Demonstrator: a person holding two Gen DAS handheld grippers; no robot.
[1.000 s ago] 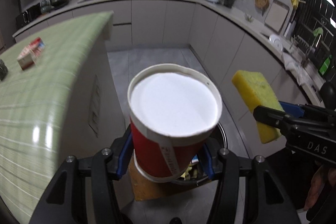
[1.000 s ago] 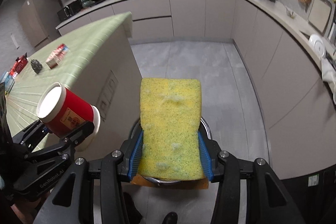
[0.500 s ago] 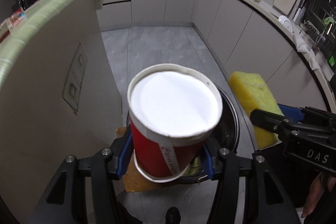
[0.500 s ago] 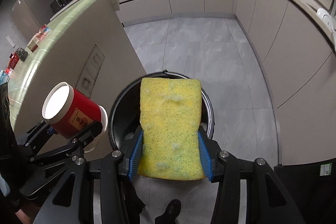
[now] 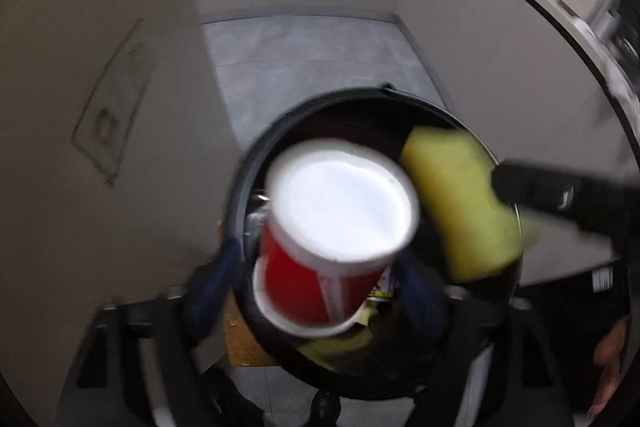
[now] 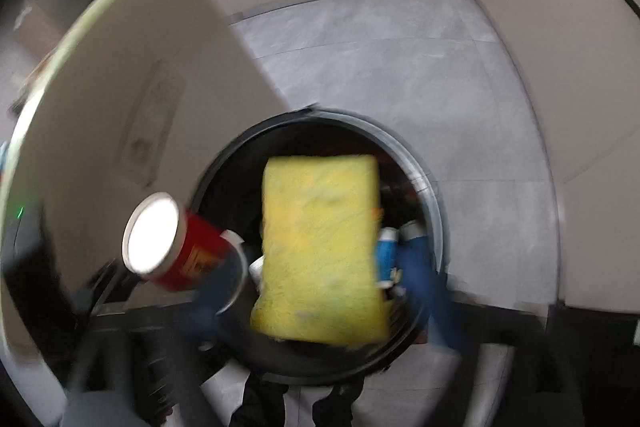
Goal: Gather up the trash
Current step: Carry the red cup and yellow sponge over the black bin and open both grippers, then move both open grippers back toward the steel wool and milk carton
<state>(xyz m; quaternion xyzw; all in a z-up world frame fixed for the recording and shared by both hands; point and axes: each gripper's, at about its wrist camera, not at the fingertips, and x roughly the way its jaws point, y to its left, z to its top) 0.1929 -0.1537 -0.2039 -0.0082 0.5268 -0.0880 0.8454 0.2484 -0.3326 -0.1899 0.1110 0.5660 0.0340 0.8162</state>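
A red paper cup with a white inside point(image 5: 336, 231) sits between the blue pads of my left gripper point(image 5: 320, 287), over the mouth of a round black trash bin point(image 5: 256, 163). The pads look spread wider than the cup, and the view is blurred. A yellow sponge point(image 6: 320, 247) hangs between the fingers of my right gripper point(image 6: 320, 291), over the same bin point(image 6: 420, 171). Its right pad point(image 6: 420, 267) stands clear of the sponge. The cup also shows in the right wrist view point(image 6: 176, 243), and the sponge shows in the left wrist view point(image 5: 460, 203).
The beige side of the kitchen island point(image 5: 100, 107) stands close on the left of the bin. Grey cabinet fronts point(image 5: 500, 47) curve round the right. Grey floor tiles point(image 6: 400, 67) lie beyond the bin. Trash lies inside the bin, including a blue and white item point(image 6: 388, 251).
Both grippers dropped lower and closer over the bin. The pads of both have spread apart, so the cup and the sponge look released. Both views are blurred by motion.
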